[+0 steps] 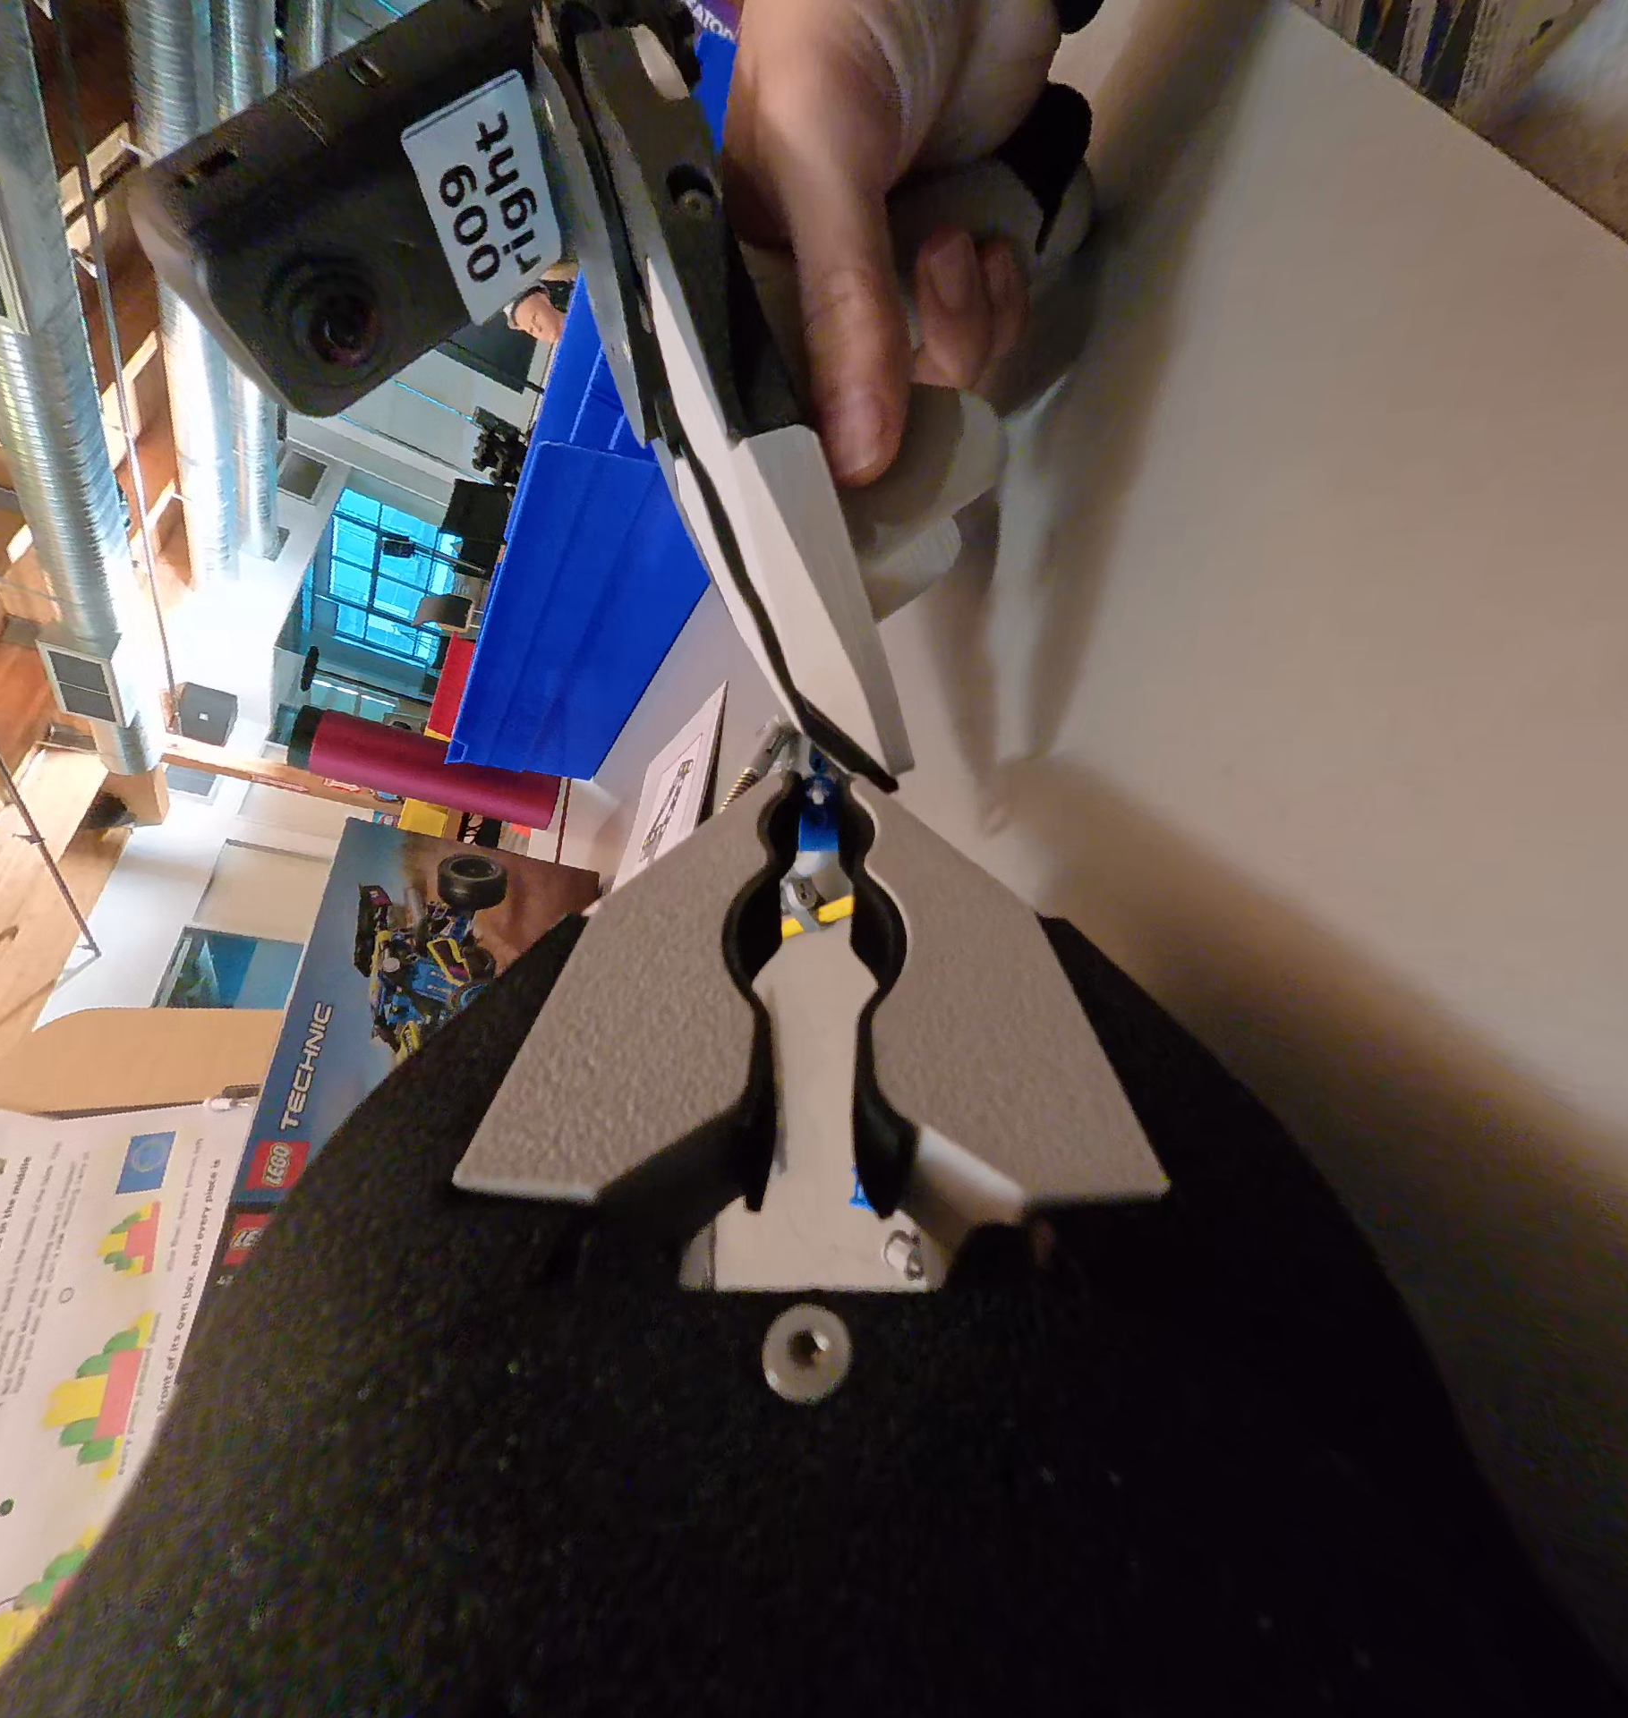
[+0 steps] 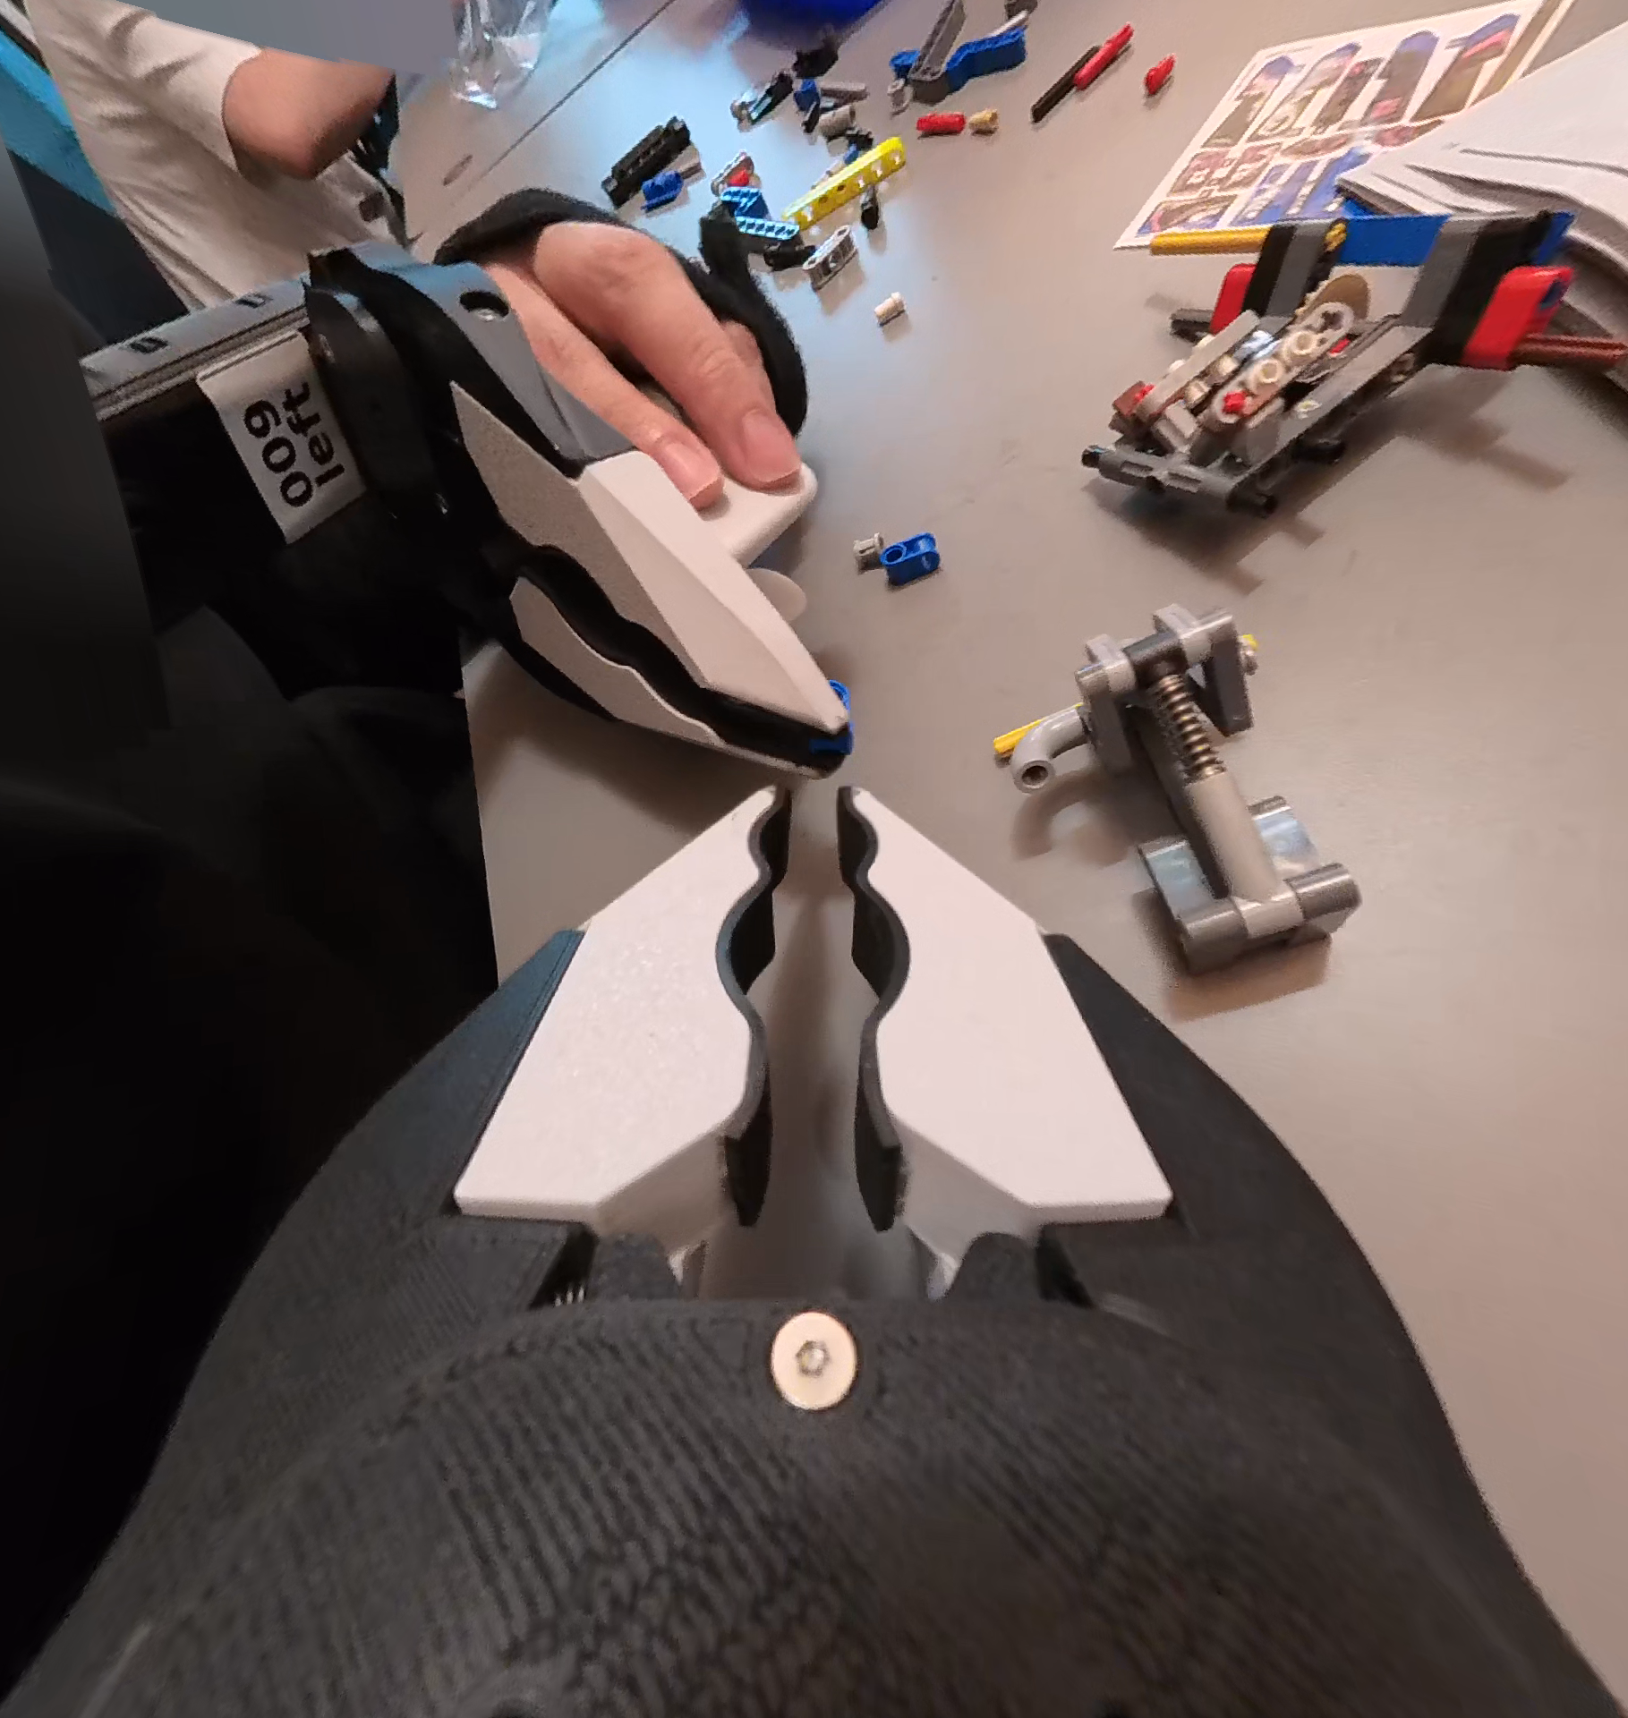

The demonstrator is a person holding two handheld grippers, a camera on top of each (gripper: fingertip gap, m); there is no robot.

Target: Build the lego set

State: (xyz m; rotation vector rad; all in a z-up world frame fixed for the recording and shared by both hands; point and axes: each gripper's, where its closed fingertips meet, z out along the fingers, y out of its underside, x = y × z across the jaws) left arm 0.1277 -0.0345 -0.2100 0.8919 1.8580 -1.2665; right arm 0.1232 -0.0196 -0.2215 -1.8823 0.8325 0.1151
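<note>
Blue pin [image 2: 836, 718] in left tool [image 2: 828, 744]

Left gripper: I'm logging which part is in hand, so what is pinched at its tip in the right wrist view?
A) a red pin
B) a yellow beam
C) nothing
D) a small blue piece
D: the left gripper is shut on a small blue piece that pokes out at its tip, above the grey table.

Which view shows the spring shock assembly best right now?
The right wrist view: the spring shock assembly lies whole and unobstructed on the table. The left wrist view shows only a sliver of it beyond the tongs.
</note>
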